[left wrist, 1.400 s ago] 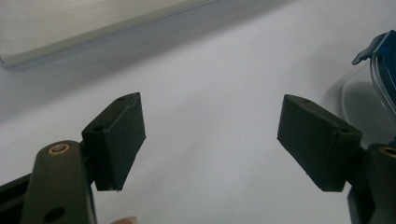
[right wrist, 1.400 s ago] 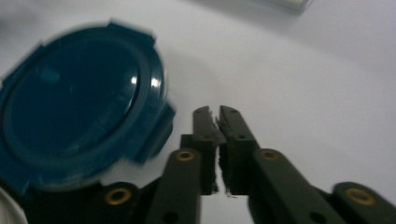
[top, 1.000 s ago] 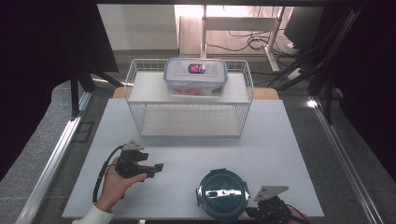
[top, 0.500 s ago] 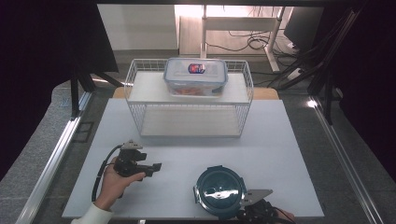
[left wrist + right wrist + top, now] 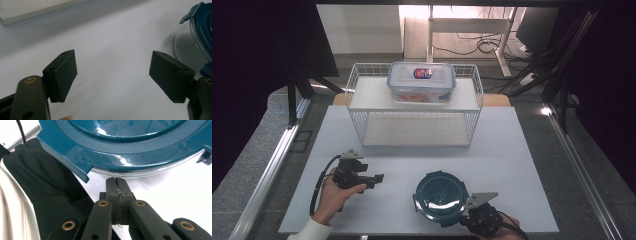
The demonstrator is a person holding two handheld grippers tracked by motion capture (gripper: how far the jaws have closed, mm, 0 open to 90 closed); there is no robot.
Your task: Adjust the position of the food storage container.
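Note:
A round clear container with a dark teal clip lid [image 5: 439,196] sits near the table's front edge. My right gripper [image 5: 466,214] lies at its right front side, jaws pressed together with nothing between them. In the right gripper view the shut tips [image 5: 117,181] sit just under the lid's rim [image 5: 120,155]; whether they touch it is unclear. My left gripper [image 5: 374,179] rests on the table to the container's left, pointing toward it. Its pads [image 5: 62,72] stand wide open over bare tabletop, with the container [image 5: 200,30] beyond the right pad.
A white wire rack [image 5: 414,107] with two shelves stands at the back of the white table [image 5: 522,165]. A rectangular clear box with a blue-clip lid [image 5: 422,82] sits on its top shelf. Dark cloth [image 5: 37,182] shows left of the right gripper.
My right gripper has moved left, closing in on the round container, which has shifted slightly left and away from the front edge. The left gripper has stayed put.

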